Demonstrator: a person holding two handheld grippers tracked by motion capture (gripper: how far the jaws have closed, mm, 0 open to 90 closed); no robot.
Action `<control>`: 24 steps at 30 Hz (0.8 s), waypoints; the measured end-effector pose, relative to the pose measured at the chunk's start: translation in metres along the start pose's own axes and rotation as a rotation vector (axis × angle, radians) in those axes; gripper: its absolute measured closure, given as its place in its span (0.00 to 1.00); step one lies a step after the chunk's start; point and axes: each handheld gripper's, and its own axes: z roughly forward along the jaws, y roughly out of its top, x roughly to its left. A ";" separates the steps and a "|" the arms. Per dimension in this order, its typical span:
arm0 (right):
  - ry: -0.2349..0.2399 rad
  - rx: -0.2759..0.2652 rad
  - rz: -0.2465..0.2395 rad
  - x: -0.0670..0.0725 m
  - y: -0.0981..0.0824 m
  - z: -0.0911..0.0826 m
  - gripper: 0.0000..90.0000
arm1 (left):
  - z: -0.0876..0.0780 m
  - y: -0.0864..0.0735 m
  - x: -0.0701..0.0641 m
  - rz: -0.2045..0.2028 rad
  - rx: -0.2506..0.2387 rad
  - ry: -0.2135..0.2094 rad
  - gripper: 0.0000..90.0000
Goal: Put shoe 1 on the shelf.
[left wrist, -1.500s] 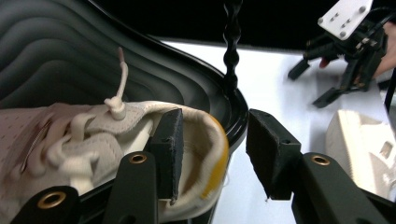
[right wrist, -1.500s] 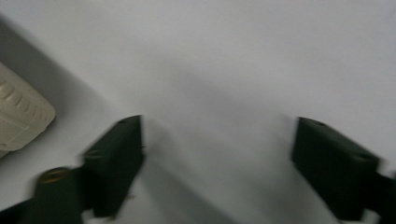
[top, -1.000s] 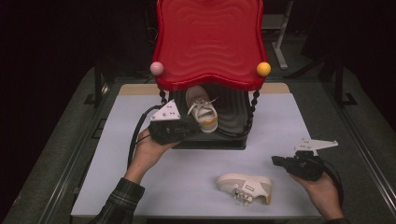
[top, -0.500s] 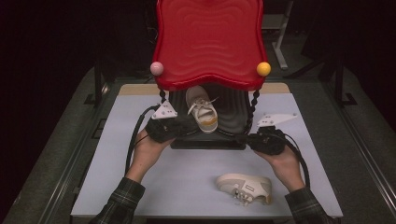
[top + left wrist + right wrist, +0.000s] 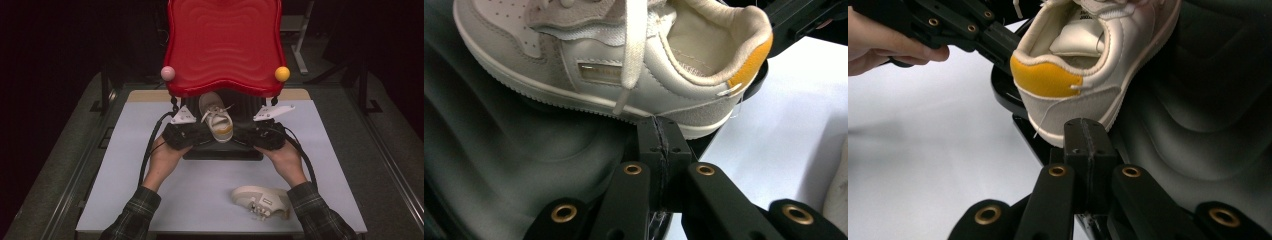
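A cream sneaker with a yellow heel tab (image 5: 216,117) lies on the black base (image 5: 222,152) of a red-topped stand, heel toward me. My left gripper (image 5: 199,138) comes in from its left with jaws shut and empty. In the left gripper view its tips (image 5: 659,125) sit right at the sole's edge below the heel of the sneaker (image 5: 614,60). From the right, my right gripper (image 5: 243,138) is also shut and empty. In the right gripper view its tips (image 5: 1083,127) are just under the heel of the sneaker (image 5: 1088,65). A second cream sneaker (image 5: 261,200) lies on its side on the white mat (image 5: 125,165), near the front right.
The wavy red top (image 5: 224,45) overhangs the shoe and carries a pink ball (image 5: 168,73) and a yellow ball (image 5: 282,73). Dark grey floor borders the mat. A hand holds the left gripper (image 5: 993,37) at the top left of the right gripper view.
My right gripper has swung in from the front right of the mat to the right side of the sneaker on the base. The left gripper has hardly moved.
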 end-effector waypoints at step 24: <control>0.022 0.005 -0.045 0.015 0.011 0.025 1.00 | -0.001 0.004 0.001 -0.028 -0.009 0.188 1.00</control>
